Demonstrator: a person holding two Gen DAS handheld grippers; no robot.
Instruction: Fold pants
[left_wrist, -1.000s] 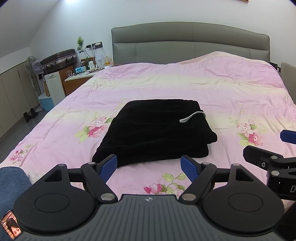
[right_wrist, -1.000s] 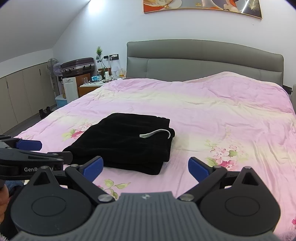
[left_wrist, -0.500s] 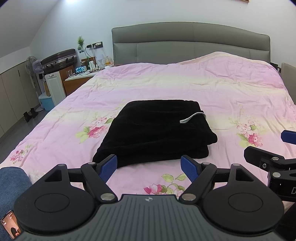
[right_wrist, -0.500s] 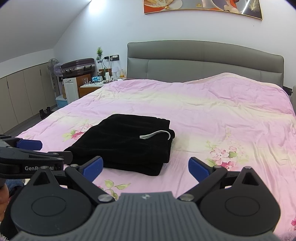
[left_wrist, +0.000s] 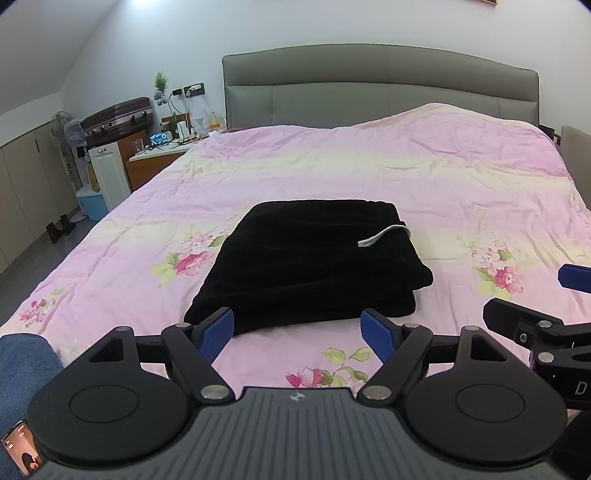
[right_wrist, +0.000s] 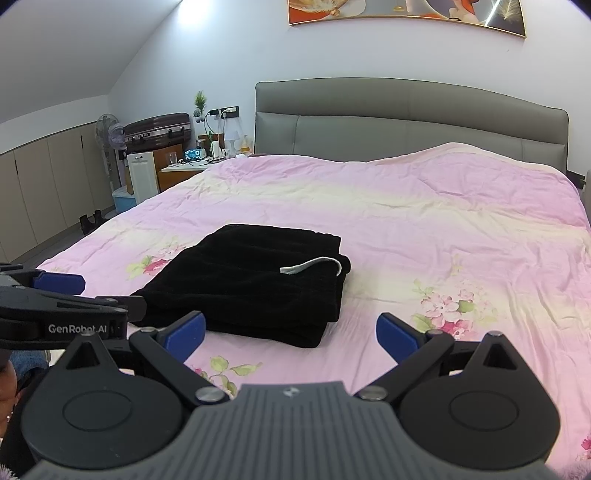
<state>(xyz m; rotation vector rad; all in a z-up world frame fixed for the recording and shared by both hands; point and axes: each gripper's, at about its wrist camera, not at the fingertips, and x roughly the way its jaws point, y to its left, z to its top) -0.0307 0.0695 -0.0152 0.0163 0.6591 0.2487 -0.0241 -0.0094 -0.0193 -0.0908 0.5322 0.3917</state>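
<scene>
The black pants (left_wrist: 306, 262) lie folded in a flat stack on the pink floral bedspread (left_wrist: 369, 173), with a white drawstring (left_wrist: 384, 236) on the right top edge. They also show in the right wrist view (right_wrist: 251, 280). My left gripper (left_wrist: 298, 331) is open and empty, just in front of the pants' near edge. My right gripper (right_wrist: 291, 332) is open and empty, hovering above the bed to the right of the pants. Each gripper shows at the edge of the other's view.
The bed has a grey headboard (left_wrist: 380, 81). A nightstand (left_wrist: 159, 155) with small items, a suitcase (left_wrist: 118, 120) and a fan (left_wrist: 66, 125) stand to the left. My knee in jeans (left_wrist: 22, 369) is at the lower left.
Both views have drifted very slightly downward, the right one more. The pants and both grippers' openings are unchanged.
</scene>
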